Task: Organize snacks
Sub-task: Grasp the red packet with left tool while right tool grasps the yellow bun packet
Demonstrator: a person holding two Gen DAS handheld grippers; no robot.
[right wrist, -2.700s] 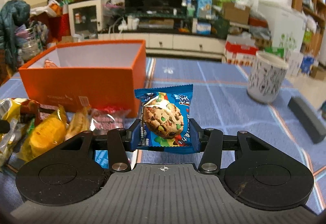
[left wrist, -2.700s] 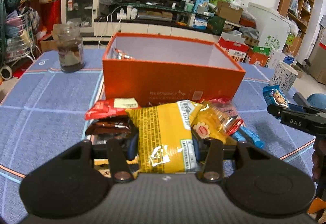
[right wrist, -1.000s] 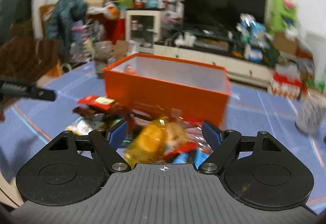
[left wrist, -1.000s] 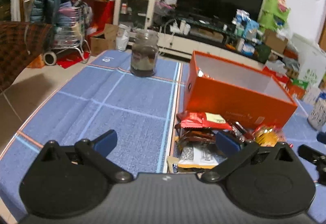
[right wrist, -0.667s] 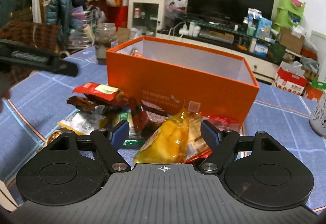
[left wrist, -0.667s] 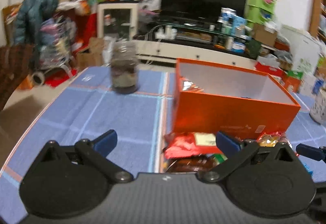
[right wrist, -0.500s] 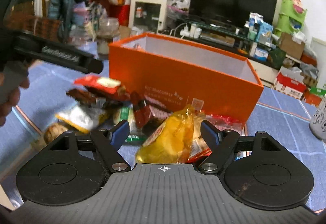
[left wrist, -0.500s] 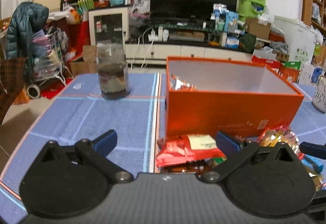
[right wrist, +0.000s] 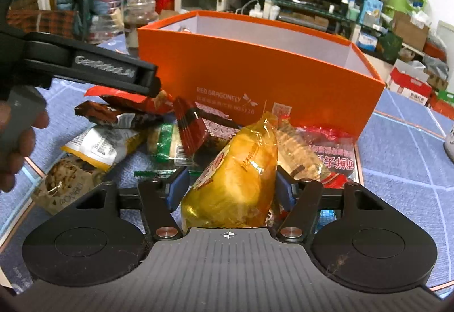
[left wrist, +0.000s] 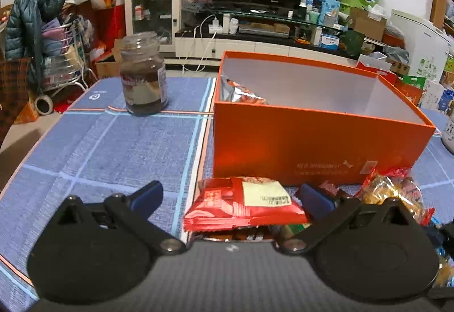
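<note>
An open orange box [left wrist: 317, 139] stands on the blue tablecloth, with a packet [left wrist: 241, 92] in its left corner; it also shows in the right wrist view [right wrist: 255, 68]. A pile of snack packets lies in front of it. My left gripper [left wrist: 231, 200] is open, its jaws on either side of a red packet [left wrist: 244, 205] on top of the pile. My right gripper [right wrist: 228, 188] is open, with its pads close on both sides of a yellow cake packet [right wrist: 235, 178]. The left gripper's finger [right wrist: 93, 68] crosses the right wrist view at the left.
A glass jar [left wrist: 143, 75] of dark spread stands on the cloth left of the box. A patterned cup [left wrist: 448, 133] stands at the right edge. The table's near-left edge [left wrist: 17, 173] is close. A TV stand and shelves fill the room behind.
Both grippers let go of their earlier packets and came back to the pile. My left gripper has come down over the red packet. My right gripper has narrowed around the yellow cake packet.
</note>
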